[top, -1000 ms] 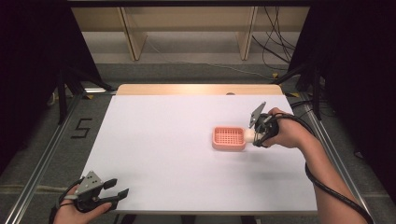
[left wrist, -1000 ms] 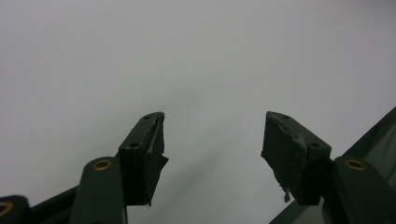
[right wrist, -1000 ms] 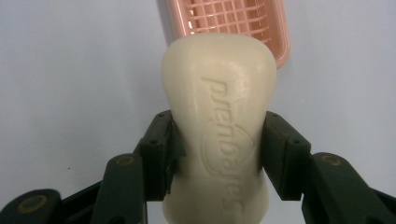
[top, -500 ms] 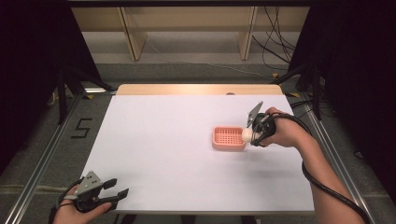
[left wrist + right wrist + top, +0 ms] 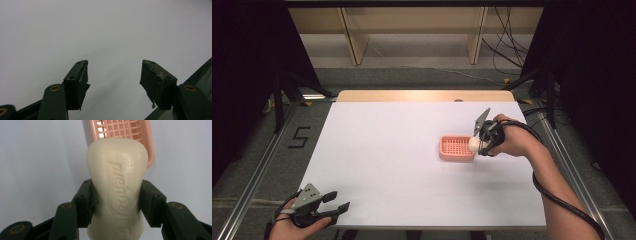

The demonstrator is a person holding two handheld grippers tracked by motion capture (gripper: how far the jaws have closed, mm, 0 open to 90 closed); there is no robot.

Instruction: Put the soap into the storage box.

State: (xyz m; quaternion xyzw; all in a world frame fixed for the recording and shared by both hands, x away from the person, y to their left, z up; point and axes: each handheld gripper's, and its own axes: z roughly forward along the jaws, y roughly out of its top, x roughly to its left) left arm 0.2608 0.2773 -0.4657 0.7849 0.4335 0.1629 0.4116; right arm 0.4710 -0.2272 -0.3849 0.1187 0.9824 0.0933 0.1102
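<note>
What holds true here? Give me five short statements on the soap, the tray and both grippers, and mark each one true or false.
1. The right gripper is clamped on a cream bar of soap. True.
2. The pink slotted tray already has a bar lying in it. False: the tray's grid is bare, and the soap is in the jaws at its right end.
3. The left gripper has its jaws apart with nothing between them. True.
4. The left gripper rests beside the tray. False: it sits at the near left corner of the white table, far from the tray.
5. The soap has lettering pressed into its face. True.
</note>
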